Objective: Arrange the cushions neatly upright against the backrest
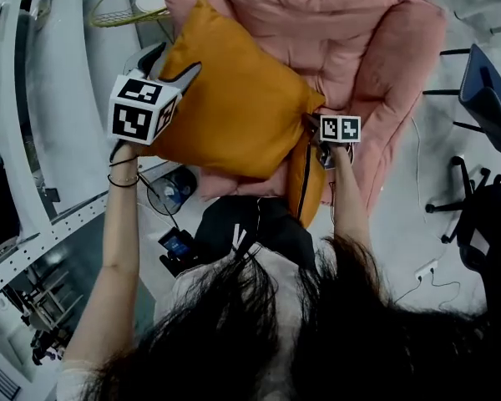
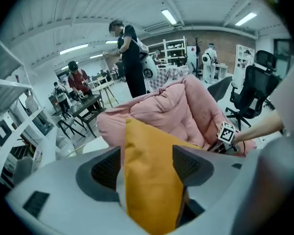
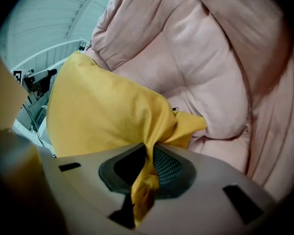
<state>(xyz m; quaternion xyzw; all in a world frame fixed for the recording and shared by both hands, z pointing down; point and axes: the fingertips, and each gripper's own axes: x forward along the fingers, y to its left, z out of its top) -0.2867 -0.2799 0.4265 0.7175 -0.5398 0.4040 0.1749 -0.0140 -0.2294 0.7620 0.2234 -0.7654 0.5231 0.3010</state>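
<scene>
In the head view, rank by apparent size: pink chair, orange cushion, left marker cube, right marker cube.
1. pink chair
2. orange cushion
3. left marker cube, perhaps only nearer the camera
4. right marker cube

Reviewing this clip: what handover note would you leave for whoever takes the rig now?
The left tongs are open, the orange cushion edge-on between them, unclamped.
The right tongs are shut on its corner fabric.
The cushion sits tilted over the pink padded chair, not against its backrest.
Done: cushion in hand.
Left: stand it upright against the backrest, release.
An orange zipped piece hangs under the right tongs; second cushion or not, unclear.
</scene>
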